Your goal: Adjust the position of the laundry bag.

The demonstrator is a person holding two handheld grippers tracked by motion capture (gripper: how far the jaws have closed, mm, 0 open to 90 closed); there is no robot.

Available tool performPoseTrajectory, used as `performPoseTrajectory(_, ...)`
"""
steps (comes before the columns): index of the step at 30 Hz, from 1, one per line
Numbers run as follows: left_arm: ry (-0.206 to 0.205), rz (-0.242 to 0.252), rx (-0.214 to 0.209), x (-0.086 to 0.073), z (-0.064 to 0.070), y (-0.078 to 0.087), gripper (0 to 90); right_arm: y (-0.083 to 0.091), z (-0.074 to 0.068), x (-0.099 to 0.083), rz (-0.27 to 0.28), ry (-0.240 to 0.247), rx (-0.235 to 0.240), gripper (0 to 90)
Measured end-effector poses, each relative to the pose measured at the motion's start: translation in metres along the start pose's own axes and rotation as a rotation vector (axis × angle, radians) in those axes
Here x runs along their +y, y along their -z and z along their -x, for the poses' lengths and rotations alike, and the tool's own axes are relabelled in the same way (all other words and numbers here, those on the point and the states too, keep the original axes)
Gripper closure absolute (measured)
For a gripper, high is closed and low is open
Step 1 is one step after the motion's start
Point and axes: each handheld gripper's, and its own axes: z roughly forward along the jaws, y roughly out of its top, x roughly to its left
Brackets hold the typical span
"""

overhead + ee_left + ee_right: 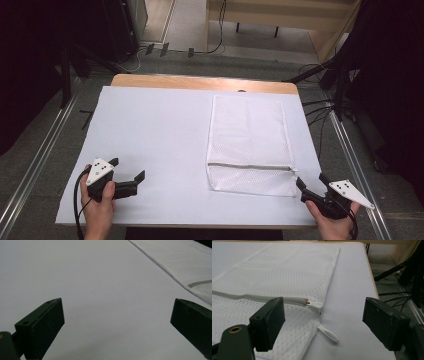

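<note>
White mesh zippered laundry bag (248, 144) lay flat on the pale sheet-covered wooden table (150, 130), right of centre, grey zipper (259, 298) running across it near my end. My right gripper (311, 184) sat just off the bag's near right corner, jaws wide apart, nothing held; small white fabric loop (328, 333) at that corner lay between them. My left gripper (128, 169) was well left of the bag, jaws spread wide, empty.
</note>
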Motion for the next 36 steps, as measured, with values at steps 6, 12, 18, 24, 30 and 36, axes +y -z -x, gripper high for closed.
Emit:
performPoseTrajectory(6, -0.06, -0.024, -0.03, 0.003, 0.017, -0.011, 0.0, 0.001, -0.002, 0.001, 0.01, 0.01, -0.005, 20.3)
performPoseTrajectory(12, -0.06, -0.03, -0.035, 0.003, 0.021, -0.014, 0.0, 0.001, -0.001, -0.001, 0.003, 0.013, -0.004, 21.6)
performPoseTrajectory(18, -0.055, -0.026, -0.032, 0.002, 0.021, -0.013, 0.0, 0.001, 0.0, -0.001, 0.005, 0.012, 0.001, 22.1)
performPoseTrajectory(24, -0.06, -0.031, -0.049, 0.007, 0.028, -0.019, 0.0, 0.001, -0.004, 0.0, 0.015, 0.01, 0.002, 22.6)
performPoseTrajectory(30, -0.053, -0.042, -0.098, 0.016, 0.044, -0.033, 0.0, 0.002, -0.005, 0.0, 0.022, 0.002, 0.009, 23.8)
performPoseTrajectory(36, -0.063, -0.056, -0.14, 0.031, 0.06, -0.054, 0.0, 0.002, -0.005, 0.001, 0.029, -0.003, 0.017, 24.3)
